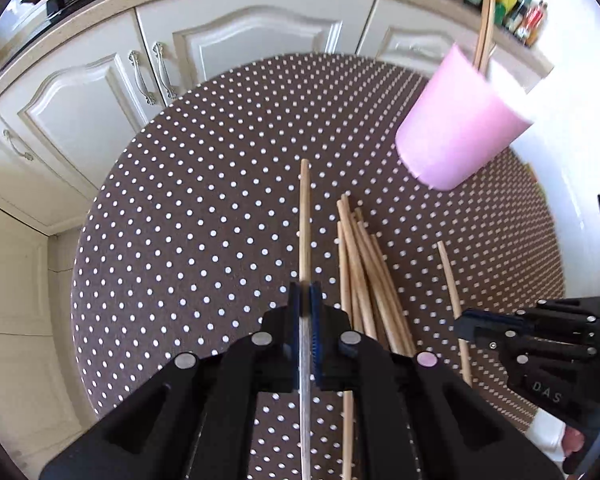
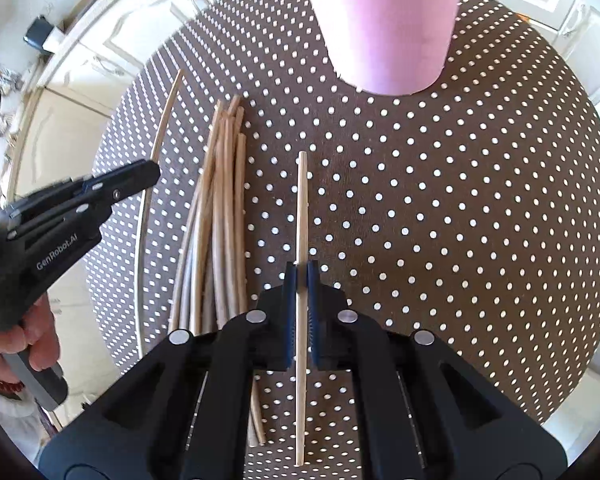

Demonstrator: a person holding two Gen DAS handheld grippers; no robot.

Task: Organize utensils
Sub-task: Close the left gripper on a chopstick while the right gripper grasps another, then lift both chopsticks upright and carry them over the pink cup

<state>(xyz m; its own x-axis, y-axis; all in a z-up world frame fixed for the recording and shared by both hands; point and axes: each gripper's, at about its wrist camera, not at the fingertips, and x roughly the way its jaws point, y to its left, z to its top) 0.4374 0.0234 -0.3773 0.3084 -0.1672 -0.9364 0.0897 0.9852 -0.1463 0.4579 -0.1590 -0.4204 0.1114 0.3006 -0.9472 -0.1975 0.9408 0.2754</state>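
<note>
Pinching one chopstick (image 1: 305, 216) each, left gripper (image 1: 305, 300) and right gripper (image 2: 301, 276) hide the sticks' lower lengths; pink cup (image 2: 384, 20) rim cut off.

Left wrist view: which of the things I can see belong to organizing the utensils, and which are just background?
Belongs to the job:
- thin wooden stick clamped in the left hand-held gripper
- second wooden stick in the right hand-held gripper
- loose pile of wooden sticks
- pink plastic cup

Just lying about:
- sauce bottles on the counter
- cream cabinet doors
</note>
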